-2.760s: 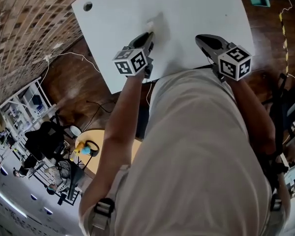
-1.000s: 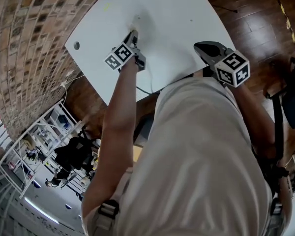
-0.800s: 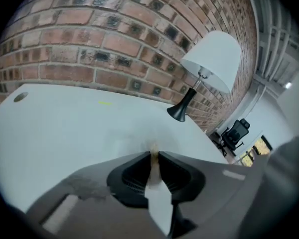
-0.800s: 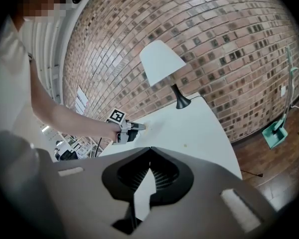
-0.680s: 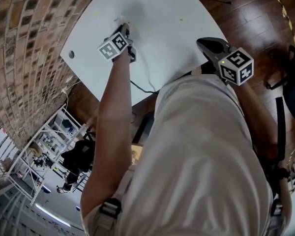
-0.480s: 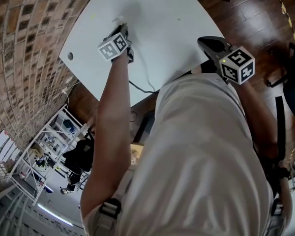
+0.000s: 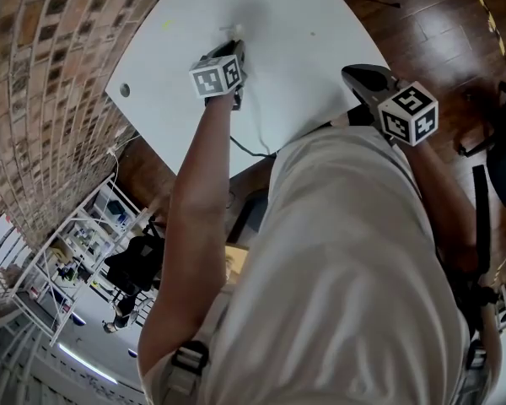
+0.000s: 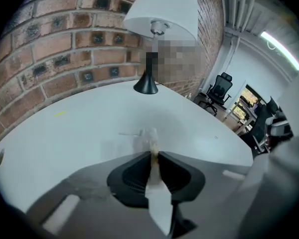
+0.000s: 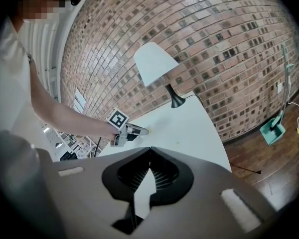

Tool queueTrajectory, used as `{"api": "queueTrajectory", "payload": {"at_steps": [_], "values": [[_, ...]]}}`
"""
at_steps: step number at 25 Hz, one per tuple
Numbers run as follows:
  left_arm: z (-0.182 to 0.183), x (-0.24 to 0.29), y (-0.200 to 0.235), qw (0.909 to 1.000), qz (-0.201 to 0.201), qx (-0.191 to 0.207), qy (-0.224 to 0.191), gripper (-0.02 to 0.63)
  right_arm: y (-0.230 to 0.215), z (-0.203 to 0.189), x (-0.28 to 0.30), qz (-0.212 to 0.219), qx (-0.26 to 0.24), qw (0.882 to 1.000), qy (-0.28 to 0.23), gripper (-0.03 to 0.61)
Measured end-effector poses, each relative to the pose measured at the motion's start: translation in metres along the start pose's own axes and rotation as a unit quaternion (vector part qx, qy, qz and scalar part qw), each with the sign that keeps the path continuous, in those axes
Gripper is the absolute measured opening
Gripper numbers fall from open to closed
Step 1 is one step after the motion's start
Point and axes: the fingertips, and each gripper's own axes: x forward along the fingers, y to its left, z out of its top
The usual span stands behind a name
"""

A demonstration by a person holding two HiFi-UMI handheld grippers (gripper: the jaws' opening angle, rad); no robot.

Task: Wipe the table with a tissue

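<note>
Our left tool grips the tissue against the worktop at eleven o'clock, while our right tool, at two o'clock, is closed on nothing.

The person is wearing a pale grey short-sleeved shirt, with dark buckled straps sitting at both shoulders. The left gripper and right gripper are showing dark grey bodies, each carrying a white cube with black square markers.
</note>
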Motion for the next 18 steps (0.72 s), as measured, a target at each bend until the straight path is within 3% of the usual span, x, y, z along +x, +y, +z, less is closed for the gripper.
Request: {"api": "queueTrajectory", "payload": {"at_steps": [4, 11, 14, 18], "values": [[-0.006, 0.005, -0.036, 0.9990, -0.032, 0.028, 0.008, 0.054, 0.001, -0.001, 0.001, 0.002, 0.000, 1.000, -0.001, 0.009], [-0.022, 0.006, -0.082, 0.9946, -0.099, 0.023, 0.024, 0.054, 0.003, 0.003, 0.002, 0.003, -0.001, 1.000, -0.005, 0.009], [-0.020, 0.001, -0.098, 0.9915, -0.126, 0.022, -0.020, 0.055, 0.002, 0.005, 0.002, 0.001, -0.001, 1.000, -0.008, 0.009], [-0.003, -0.010, -0.098, 0.9869, -0.124, -0.059, -0.084, 0.055, -0.005, 0.007, -0.003, -0.006, 0.000, 1.000, -0.010, 0.008]]}}
